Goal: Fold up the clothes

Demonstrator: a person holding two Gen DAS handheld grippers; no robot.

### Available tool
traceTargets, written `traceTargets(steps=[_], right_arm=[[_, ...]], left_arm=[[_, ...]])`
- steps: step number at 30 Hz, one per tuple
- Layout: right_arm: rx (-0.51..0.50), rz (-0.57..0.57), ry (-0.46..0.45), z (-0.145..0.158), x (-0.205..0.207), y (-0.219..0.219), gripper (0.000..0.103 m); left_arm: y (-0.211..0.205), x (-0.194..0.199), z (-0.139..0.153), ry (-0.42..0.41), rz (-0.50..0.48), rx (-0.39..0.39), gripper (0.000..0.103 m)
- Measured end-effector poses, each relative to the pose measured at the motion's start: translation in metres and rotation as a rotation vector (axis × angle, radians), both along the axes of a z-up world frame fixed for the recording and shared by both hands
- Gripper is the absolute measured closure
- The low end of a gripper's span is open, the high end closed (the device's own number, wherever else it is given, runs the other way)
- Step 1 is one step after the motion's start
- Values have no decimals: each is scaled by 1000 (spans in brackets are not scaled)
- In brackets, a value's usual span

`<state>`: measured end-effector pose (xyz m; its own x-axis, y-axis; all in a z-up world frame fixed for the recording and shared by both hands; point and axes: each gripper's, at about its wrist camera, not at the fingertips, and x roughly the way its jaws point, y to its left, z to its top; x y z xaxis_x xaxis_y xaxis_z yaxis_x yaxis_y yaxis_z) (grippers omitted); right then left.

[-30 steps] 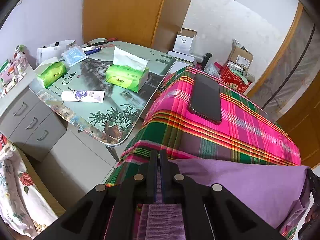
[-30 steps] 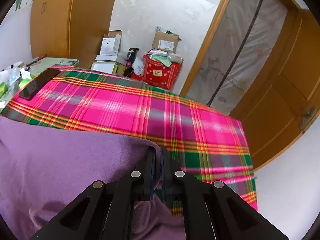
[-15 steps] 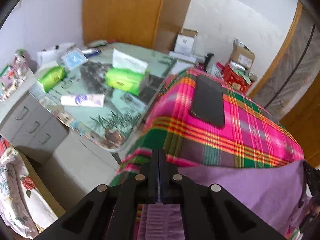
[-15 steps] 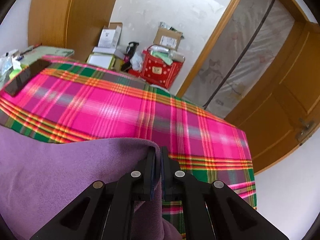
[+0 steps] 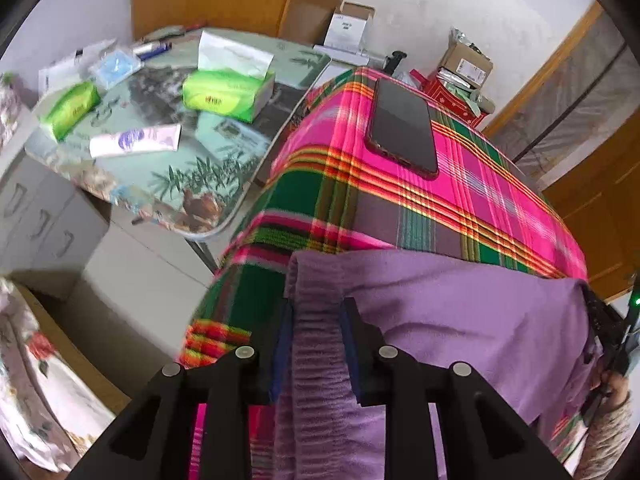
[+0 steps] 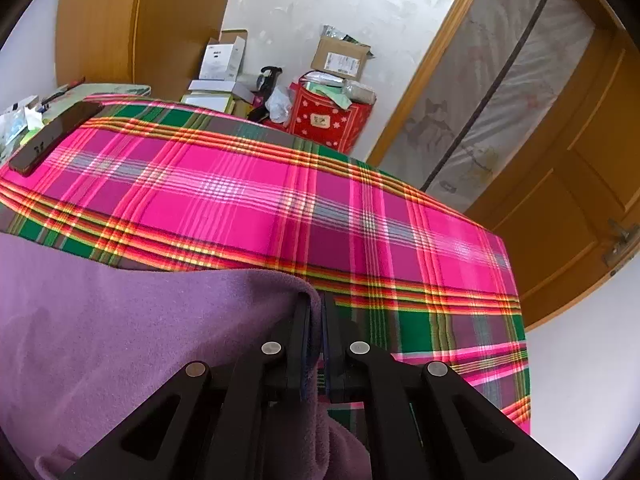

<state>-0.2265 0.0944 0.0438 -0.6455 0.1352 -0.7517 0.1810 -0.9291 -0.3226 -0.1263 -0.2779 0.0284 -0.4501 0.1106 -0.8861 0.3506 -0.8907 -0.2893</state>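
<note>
One purple fleece garment (image 6: 140, 320), ribbed hem (image 5: 316, 360)

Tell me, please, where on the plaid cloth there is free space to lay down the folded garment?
The plaid cloth is bare from the purple garment up to its far edge and right edge. Its left edge is taken by the phone. The glass side table is crowded with tissue packs.

Right gripper (image 6: 316, 312) pinching purple garment (image 6: 140, 340) corner (over plaid cloth (image 6: 280, 200))
</note>
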Motion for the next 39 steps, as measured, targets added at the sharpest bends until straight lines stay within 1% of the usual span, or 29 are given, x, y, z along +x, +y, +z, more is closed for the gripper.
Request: traceTargets(steps=[3,4,5,6,9,13,16,18,21,23,26,28,34,37,39], right_arm=[[-4,-2,-4,-1,-2,-2,98],[-5,-3,-4,-1,-2,-3,98],[-6,-3,-3,-1,-2,-4,98],[-5,-1,3,0,-1,-5,98],[0,4,26,3,-1,-6,98],[10,6,46,7,-2,-9,100],[16,-11,77,12,-4,-12,100],[9,-28,95,17,-6,-13,100],[15,-41,121,20,-12,-14,100],[16,-48,117,18,-15,-17,100],[54,-36,75,6,-19,-24,100],[61,-32,56,1,-18,-23,100],[-53,-30,21,14,-6,-6,95],[-80,-28,45,25,8,-1,94],[-96,-28,75,35,21,6,93]], left_arm=[[0,-3,-1,-10,23,-4,78],[-1,-3,-2,-3,39,3,80],[-2,-2,-1,9,48,6,87],[-3,-2,-1,18,51,-4,91],[-8,-1,4,46,66,-14,97],[-10,0,16,95,87,-45,98],[-13,-2,20,110,103,-54,98],[-14,-3,20,108,109,-64,98],[-20,-4,13,94,127,-50,98],[-23,-4,8,83,140,-42,98],[-22,-1,3,65,152,-37,98],[-20,-1,4,64,144,-44,97],[-10,12,16,81,94,-69,96],[-6,26,25,102,69,-81,96],[-2,35,30,108,45,-88,94]])
